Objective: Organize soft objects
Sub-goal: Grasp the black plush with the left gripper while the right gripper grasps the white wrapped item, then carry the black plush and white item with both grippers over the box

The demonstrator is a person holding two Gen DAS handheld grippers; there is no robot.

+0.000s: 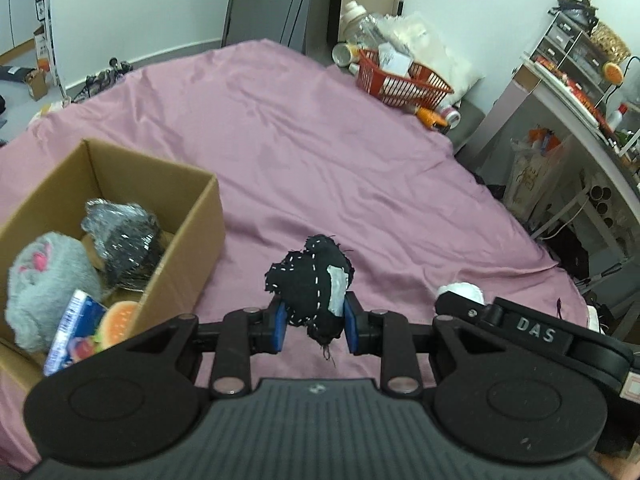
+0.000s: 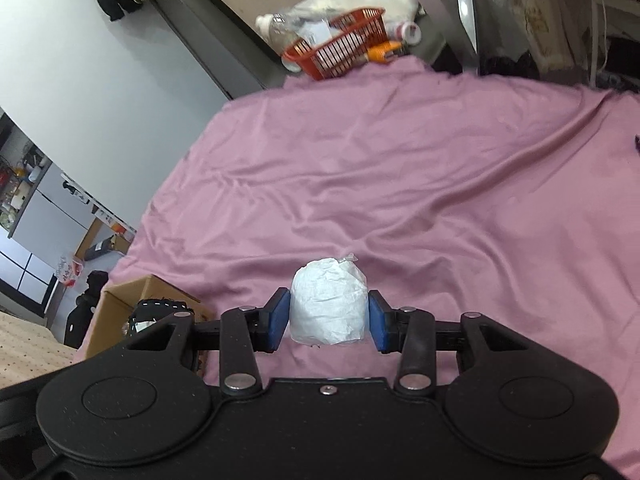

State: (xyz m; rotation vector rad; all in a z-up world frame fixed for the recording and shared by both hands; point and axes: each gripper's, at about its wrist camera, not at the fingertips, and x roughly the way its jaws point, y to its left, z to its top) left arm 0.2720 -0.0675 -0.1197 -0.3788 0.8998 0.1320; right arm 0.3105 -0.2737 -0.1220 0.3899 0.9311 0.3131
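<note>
Far left sits the cardboard box, open top, w/ a grey plush and other bits inside. My left gripper is clamped on the black stitched pouch, held above the pink sheet, box just to its left, so I reckon it's nearer. Right gripper pinches the white wrapped bundle, box further off to its left.
</note>
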